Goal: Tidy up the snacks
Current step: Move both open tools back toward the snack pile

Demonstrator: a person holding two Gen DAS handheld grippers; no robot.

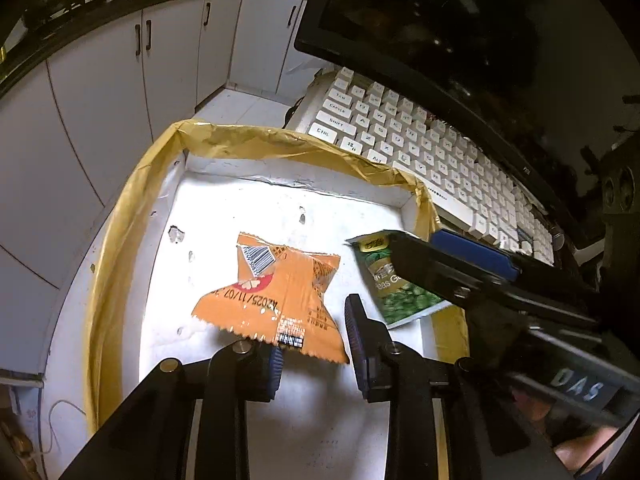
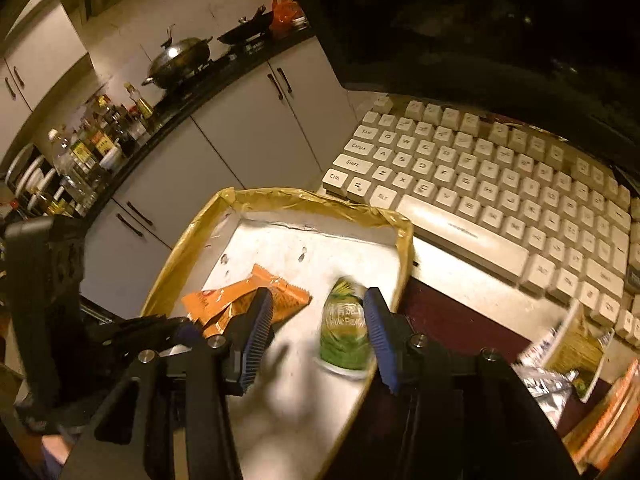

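A white box (image 1: pixel 304 184) with a yellow taped rim sits beside the keyboard. An orange snack packet (image 1: pixel 276 300) lies inside it, just ahead of my left gripper (image 1: pixel 316 344), which is open and empty. A green pea snack packet (image 1: pixel 384 280) sits at the box's right side under my right gripper's finger (image 1: pixel 440 272). In the right wrist view the green packet (image 2: pixel 344 328) is blurred, lying loose by the right finger of my open right gripper (image 2: pixel 320 328). The orange packet (image 2: pixel 240 300) lies left of it, and the box rim (image 2: pixel 312 200) shows behind.
A white keyboard (image 1: pixel 440 152) and a dark monitor (image 1: pixel 460 20) stand right of the box. More snack packets (image 2: pixel 576 364) lie on the desk at the right. Kitchen cabinets (image 1: pixel 120 80) and a counter with pans are behind.
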